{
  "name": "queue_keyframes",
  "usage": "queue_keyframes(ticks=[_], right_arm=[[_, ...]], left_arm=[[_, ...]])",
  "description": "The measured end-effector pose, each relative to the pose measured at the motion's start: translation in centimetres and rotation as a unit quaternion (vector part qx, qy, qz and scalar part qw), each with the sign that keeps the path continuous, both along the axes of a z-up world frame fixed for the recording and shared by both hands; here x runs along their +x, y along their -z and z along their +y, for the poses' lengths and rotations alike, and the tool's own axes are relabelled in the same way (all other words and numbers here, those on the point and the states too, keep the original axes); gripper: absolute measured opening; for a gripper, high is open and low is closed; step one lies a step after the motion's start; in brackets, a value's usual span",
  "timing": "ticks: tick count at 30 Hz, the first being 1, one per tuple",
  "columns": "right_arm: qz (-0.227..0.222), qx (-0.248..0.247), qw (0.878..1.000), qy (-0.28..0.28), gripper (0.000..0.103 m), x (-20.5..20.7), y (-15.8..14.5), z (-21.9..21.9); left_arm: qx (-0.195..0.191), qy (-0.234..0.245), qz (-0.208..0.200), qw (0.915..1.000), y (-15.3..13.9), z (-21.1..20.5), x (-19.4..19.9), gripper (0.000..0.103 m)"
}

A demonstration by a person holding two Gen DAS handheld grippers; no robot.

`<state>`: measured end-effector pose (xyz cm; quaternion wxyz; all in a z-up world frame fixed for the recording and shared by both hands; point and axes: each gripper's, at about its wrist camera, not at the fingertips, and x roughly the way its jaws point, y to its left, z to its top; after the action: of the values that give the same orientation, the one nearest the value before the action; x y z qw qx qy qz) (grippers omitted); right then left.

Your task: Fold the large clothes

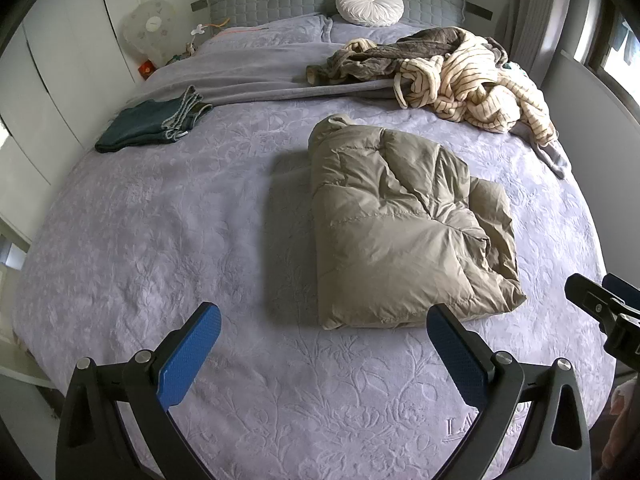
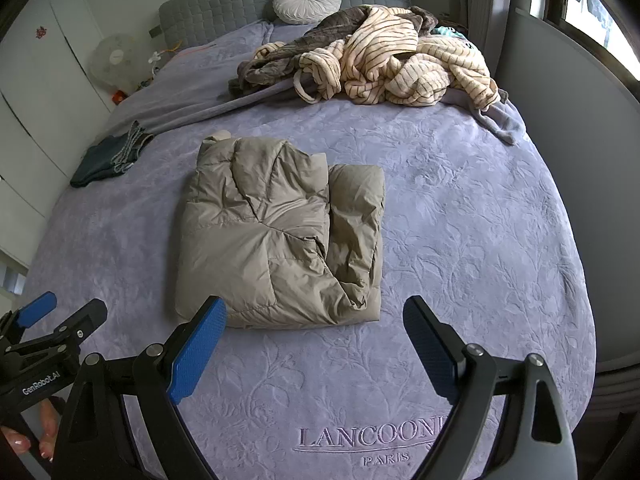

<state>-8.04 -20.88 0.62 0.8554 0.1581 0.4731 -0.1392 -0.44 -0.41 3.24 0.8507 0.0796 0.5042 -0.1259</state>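
Note:
A beige puffer jacket (image 1: 404, 224) lies folded into a thick rectangle on the lavender bedspread (image 1: 168, 216); it also shows in the right wrist view (image 2: 280, 228). My left gripper (image 1: 324, 312) is open and empty, held above the bed just short of the jacket's near edge. My right gripper (image 2: 316, 304) is open and empty, also just short of that near edge. The right gripper shows at the right edge of the left wrist view (image 1: 608, 312), and the left gripper at the lower left of the right wrist view (image 2: 60, 320).
A pile of unfolded clothes, cream striped (image 1: 472, 84) and grey-brown (image 1: 400, 52), lies at the far right of the bed. Folded dark jeans (image 1: 152, 124) lie at the far left. A round white cushion (image 1: 370, 3) leans on the grey headboard. A wardrobe stands left, a wall and window right.

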Motion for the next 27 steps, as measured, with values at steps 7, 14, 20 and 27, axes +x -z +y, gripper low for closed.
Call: queue_keyframes(ticks=[7, 14, 20, 27], right_arm=[[0.0, 0.0, 1.0, -0.001, 0.092, -0.03, -0.03, 0.13], [0.0, 0.0, 1.0, 0.0, 0.092, -0.04, 0.01, 0.15], [0.0, 0.0, 1.0, -0.002, 0.092, -0.02, -0.05, 0.15], [0.001, 0.001, 1.0, 0.0, 0.092, -0.04, 0.02, 0.2]], left_arm=[[0.001, -0.002, 0.0, 1.0, 0.03, -0.05, -0.15, 0.103], [0.001, -0.002, 0.0, 1.0, 0.03, -0.11, -0.26, 0.103], [0.0, -0.004, 0.0, 1.0, 0.0, -0.14, -0.27, 0.103], [0.001, -0.003, -0.001, 1.0, 0.07, -0.17, -0.25, 0.103]])
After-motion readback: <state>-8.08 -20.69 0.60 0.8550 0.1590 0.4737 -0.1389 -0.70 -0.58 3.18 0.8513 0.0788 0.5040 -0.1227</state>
